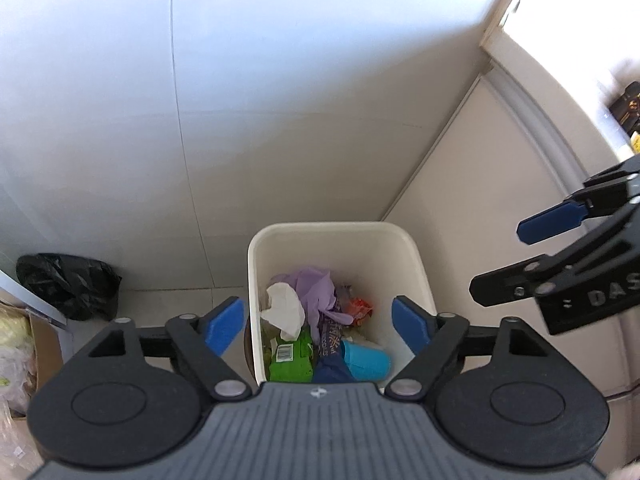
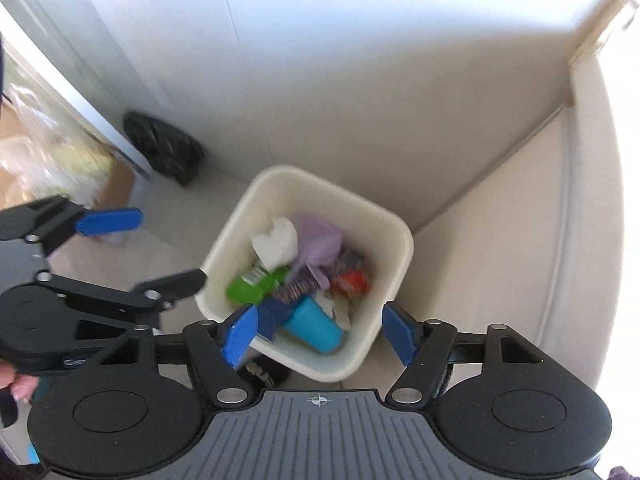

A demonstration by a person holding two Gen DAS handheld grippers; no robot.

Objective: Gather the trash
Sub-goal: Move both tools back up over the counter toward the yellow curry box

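Blue cup (image 1: pixel 366 364) lies sideways in bin (image 1: pixel 256 264).

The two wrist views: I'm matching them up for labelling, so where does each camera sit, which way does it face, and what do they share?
Left wrist: on the left gripper, facing steeply down into the white bin; open blue fingers show, the right gripper at the right edge.
Right wrist: on the right gripper, facing almost straight down; the left gripper and a hand show.
Shared: bin, blue cup, black bag.
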